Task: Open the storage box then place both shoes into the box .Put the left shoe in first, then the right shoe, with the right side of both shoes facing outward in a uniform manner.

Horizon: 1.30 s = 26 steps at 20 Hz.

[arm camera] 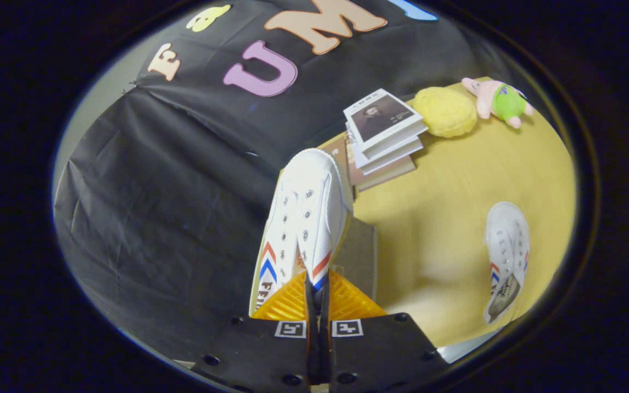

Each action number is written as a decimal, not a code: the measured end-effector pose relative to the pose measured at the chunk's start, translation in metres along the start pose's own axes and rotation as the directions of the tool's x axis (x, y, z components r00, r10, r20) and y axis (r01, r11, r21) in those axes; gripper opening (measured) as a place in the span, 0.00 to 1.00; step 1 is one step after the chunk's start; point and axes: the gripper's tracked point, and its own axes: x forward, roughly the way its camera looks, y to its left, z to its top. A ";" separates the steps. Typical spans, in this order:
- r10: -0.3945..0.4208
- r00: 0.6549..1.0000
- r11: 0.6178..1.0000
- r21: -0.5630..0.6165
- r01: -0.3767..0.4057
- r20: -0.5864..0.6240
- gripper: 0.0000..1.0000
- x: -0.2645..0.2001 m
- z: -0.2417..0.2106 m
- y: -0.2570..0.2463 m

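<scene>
I have the gripper (319,295) pinched nearly closed, its two orange ribbed fingers (287,303) pressing on the collar of a white canvas sneaker (306,213) from both sides, so the shoe is held between them at its heel end. The sneaker points straight away from me, toe far beyond the fingertips, laces and eyelets facing up, with red and blue chevron stripes showing on both flanks near the heel. It seems lifted off the yellow tabletop (456,229), with the black cloth wall behind most of its left side. Just under and to the right of the held shoe I can see a grey-brown flat panel (361,251); I cannot tell whether it belongs to the storage box. The second white sneaker (505,256) lies on the table well off to the right of the fingers, apart from everything else, sole down, its opening and printed insole nearer to me and its toe pointing away. Beyond the toe of the held shoe a stack of books (385,136) sits at the table's far edge, a yellow round plush cushion (445,112) touching its right side, and a pink and green plush toy (497,101) just beyond that.
</scene>
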 end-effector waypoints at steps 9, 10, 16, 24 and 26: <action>0.004 0.995 0.999 -0.048 -0.010 -0.104 0.03 0.064 -0.045 0.043; -0.004 0.994 0.999 -0.051 -0.002 -0.113 0.03 0.070 -0.050 0.044; -0.084 0.983 0.995 -0.070 0.073 -0.162 0.03 0.107 -0.076 0.033; -0.177 0.957 0.984 -0.063 0.167 -0.229 0.03 0.151 -0.108 0.019; -0.198 0.949 0.980 -0.070 0.187 -0.244 0.03 0.161 -0.115 0.017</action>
